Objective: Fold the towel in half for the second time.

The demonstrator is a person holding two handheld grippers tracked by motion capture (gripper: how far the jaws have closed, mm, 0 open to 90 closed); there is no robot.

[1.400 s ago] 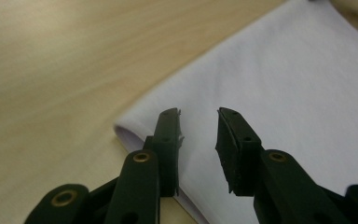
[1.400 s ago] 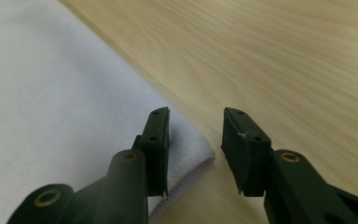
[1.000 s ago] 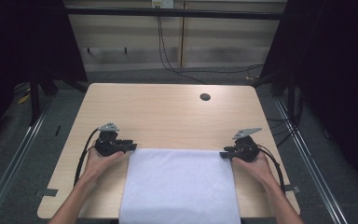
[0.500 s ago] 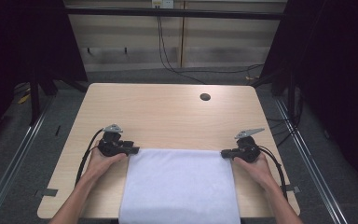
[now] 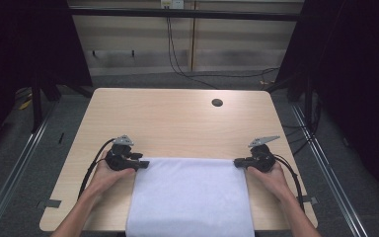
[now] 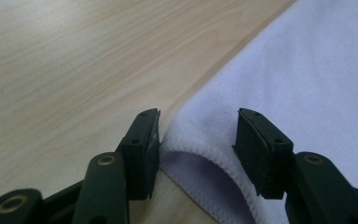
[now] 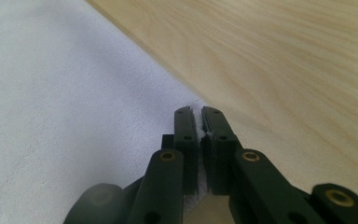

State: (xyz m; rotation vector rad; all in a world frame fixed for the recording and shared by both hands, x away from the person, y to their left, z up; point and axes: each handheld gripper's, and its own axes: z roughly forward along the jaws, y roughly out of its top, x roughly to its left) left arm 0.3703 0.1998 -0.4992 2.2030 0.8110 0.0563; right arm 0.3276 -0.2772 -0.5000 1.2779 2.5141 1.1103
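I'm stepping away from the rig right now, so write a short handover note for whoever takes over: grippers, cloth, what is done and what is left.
Left gripper: open; its jaws have just been opening, and the cloth's far left corner lies between them, unpinched.
Right gripper: shut on the far right corner of the cloth.
White cloth: spread flat on the near half of the wooden table, its near edge hanging over the table's front edge. Both grippers sit at its far corners.
Done: right corner gripped.
Left: the left gripper probably has to close on its corner before the cloth can be lifted or folded with both.
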